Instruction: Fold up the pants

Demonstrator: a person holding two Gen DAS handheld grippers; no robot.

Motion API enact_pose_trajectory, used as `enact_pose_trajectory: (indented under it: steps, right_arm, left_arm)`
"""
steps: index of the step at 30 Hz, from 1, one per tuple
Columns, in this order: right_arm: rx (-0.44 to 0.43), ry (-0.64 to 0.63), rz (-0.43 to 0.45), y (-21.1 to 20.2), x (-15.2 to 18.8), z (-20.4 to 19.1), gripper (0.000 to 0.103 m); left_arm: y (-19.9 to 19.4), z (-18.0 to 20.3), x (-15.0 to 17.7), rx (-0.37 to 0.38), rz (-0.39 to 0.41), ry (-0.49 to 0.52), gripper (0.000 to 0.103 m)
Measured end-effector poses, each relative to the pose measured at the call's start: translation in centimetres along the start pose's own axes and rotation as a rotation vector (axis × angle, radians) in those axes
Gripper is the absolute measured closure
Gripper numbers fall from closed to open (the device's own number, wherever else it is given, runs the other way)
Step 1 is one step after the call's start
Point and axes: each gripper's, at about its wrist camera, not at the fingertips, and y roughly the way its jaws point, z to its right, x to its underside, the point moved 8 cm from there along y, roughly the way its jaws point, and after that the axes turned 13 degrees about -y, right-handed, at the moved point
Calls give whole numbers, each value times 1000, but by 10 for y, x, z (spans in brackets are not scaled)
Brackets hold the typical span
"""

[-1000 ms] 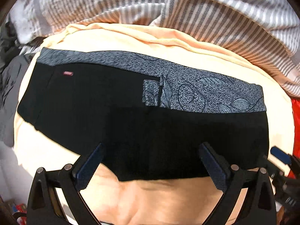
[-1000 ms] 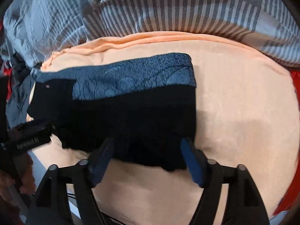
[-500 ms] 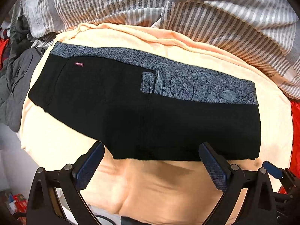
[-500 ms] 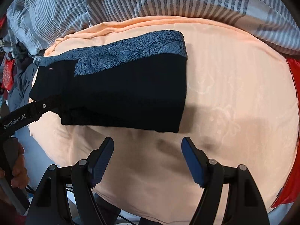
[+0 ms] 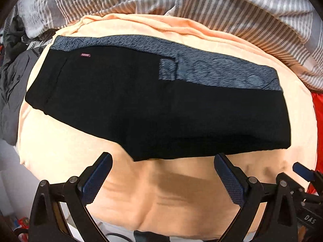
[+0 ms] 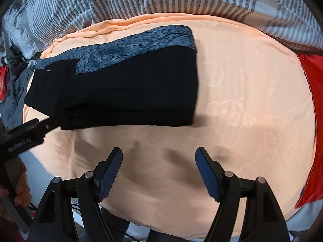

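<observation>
Pants [image 5: 161,109]: black with a grey patterned waistband [image 5: 222,72], lying folded into a flat oblong on the peach sheet [image 5: 171,191] of the bed. Left tongs [image 5: 163,179]: hanging released, gripping nothing, just beside the pants' near edge. Right tongs [image 6: 158,171]: likewise spread wide and unladen, near the pants' right end. Risk: a careless pinch may be catching sheet along with cloth, dragging layers askew. Beyond the pants: striped duvet [image 5: 201,10] bunching; dark clothing [image 5: 12,76] at their left; red fabric [image 6: 315,92] at their right. Nothing blocking.
</observation>
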Motion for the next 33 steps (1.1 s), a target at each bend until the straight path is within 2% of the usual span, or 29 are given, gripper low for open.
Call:
enact_pose_trajectory:
  steps: [6, 10, 14, 19, 22, 25, 29, 33]
  right_arm:
    - [19, -11, 6, 10, -18, -61, 25]
    - [13, -35, 3, 22, -38, -106, 25]
    - [20, -71, -11, 34, -55, -132, 25]
    - [48, -122, -22, 49, -80, -144, 25]
    - [51, -131, -29, 64, -92, -141, 25]
    - [-2, -101, -90, 91, -88, -135, 24]
    - [-12, -155, -51, 95, -88, -140, 17]
    - [-5, -200, -36, 95, -85, -145, 13]
  left_arm:
    - [-1, -53, -19, 7, 4, -26, 1]
    - [2, -92, -35, 7, 5, -79, 1]
    - [5, -126, -51, 15, 14, -142, 1]
    - [11, -154, -65, 47, 23, -224, 1]
    - [15, -173, -76, 119, 44, -313, 1]
    - [22, -194, -85, 211, 65, -419, 1]
    - [31, -218, -95, 341, 87, -545, 1]
    - [42, -233, -101, 430, 96, -582, 1]
